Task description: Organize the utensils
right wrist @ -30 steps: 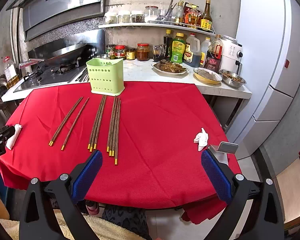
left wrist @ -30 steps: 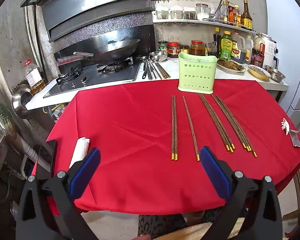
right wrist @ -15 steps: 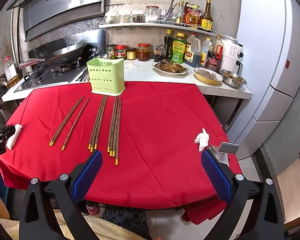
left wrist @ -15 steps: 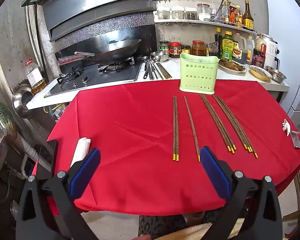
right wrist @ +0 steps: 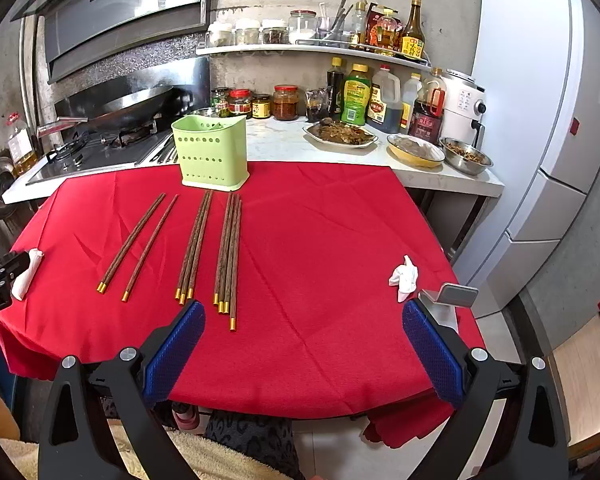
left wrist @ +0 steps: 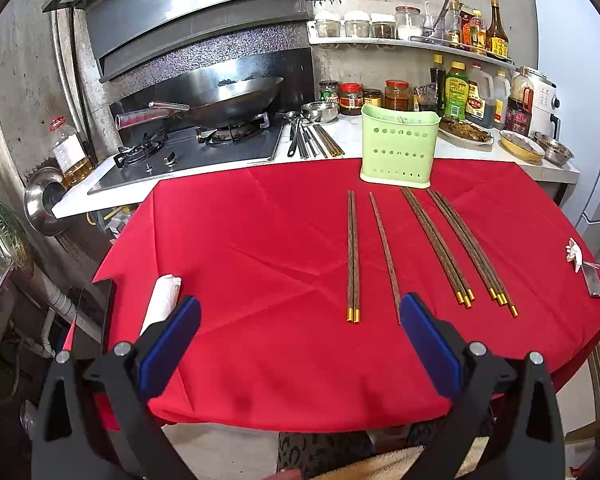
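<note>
Several dark wooden chopsticks with gold tips (left wrist: 353,256) (right wrist: 228,252) lie in small groups on the red tablecloth (left wrist: 260,248) (right wrist: 332,240), pointing at a light green perforated utensil holder (left wrist: 398,146) (right wrist: 212,152) at the table's far edge. My left gripper (left wrist: 298,338) is open and empty, held above the near table edge just short of the gold tips. My right gripper (right wrist: 302,346) is open and empty near the front edge, right of the chopsticks.
A rolled white cloth (left wrist: 162,298) and a dark phone (left wrist: 94,304) lie at the table's left edge. A crumpled tissue (right wrist: 405,278) and a metal stand (right wrist: 448,296) lie at its right. Behind are a stove with wok (left wrist: 228,104), jars, bottles and food dishes (right wrist: 342,134).
Both grippers stay open and almost still; the left wrist view has crept slightly, nothing on the table has moved.
</note>
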`<state>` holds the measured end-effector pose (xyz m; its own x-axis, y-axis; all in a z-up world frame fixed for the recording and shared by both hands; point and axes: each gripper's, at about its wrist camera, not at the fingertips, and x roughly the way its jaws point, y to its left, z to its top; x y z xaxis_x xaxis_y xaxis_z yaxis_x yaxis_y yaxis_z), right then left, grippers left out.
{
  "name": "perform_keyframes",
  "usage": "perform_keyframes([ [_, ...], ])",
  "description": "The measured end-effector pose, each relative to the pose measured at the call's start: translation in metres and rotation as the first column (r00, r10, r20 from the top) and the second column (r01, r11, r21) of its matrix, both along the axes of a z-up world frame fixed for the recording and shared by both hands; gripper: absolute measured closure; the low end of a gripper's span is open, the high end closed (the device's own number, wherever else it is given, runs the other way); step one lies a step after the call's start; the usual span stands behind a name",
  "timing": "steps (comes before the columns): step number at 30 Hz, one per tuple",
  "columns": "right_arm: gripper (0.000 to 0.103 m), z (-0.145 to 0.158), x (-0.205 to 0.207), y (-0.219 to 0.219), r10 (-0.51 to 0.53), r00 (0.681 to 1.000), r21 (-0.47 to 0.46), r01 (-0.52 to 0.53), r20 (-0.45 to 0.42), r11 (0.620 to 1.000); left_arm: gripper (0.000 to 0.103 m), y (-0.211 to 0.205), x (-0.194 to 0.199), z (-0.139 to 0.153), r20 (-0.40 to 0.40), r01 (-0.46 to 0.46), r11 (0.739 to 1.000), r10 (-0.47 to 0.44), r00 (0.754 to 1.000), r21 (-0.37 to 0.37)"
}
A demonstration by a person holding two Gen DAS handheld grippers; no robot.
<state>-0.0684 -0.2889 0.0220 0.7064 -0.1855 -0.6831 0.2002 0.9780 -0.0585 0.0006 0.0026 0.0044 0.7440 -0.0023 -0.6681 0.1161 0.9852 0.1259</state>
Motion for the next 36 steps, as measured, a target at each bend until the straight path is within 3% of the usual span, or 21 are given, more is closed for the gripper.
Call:
perform_keyframes([
  [36, 0.006, -0.0024, 0.0001, -0.0022, -0.003, 1.000, 0.005, 0.003, 0.003, 1.000, 0.006, 0.0028, 0.0032, 0.0000, -0.003, -0.001, 1.000, 0.001, 1.000, -0.001],
])
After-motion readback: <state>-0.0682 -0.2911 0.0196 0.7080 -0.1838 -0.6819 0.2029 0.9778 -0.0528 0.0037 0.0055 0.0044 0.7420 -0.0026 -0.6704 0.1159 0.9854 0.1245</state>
